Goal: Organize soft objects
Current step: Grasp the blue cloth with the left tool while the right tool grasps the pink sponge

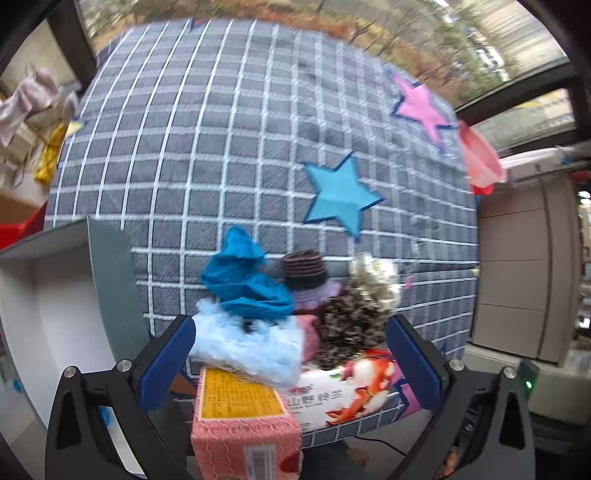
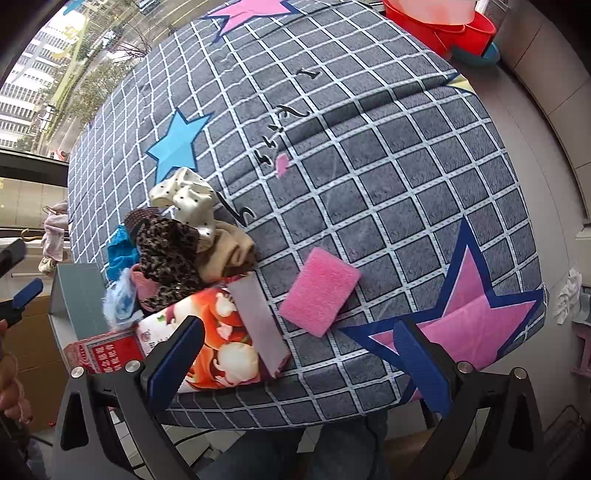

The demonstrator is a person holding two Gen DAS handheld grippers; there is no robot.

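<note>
- Left wrist: my left gripper (image 1: 291, 354) is spread wide and holds nothing. The soft pile (image 1: 295, 306) sits heaped at the near edge of the checked bed cover (image 1: 221, 147), with the pink carton (image 1: 245, 424) between my fingers. I judge a close here could catch the carton or the snack bag (image 1: 351, 387) instead of cloth. A grey bin (image 1: 92, 280) stands left.
- Right wrist: my right gripper (image 2: 299, 354) is spread, empty. The pink sponge (image 2: 319, 291) lies just ahead near the front edge; a nudge might tip it off. Windows beyond, red basins (image 2: 458, 33) at the far corner.
</note>
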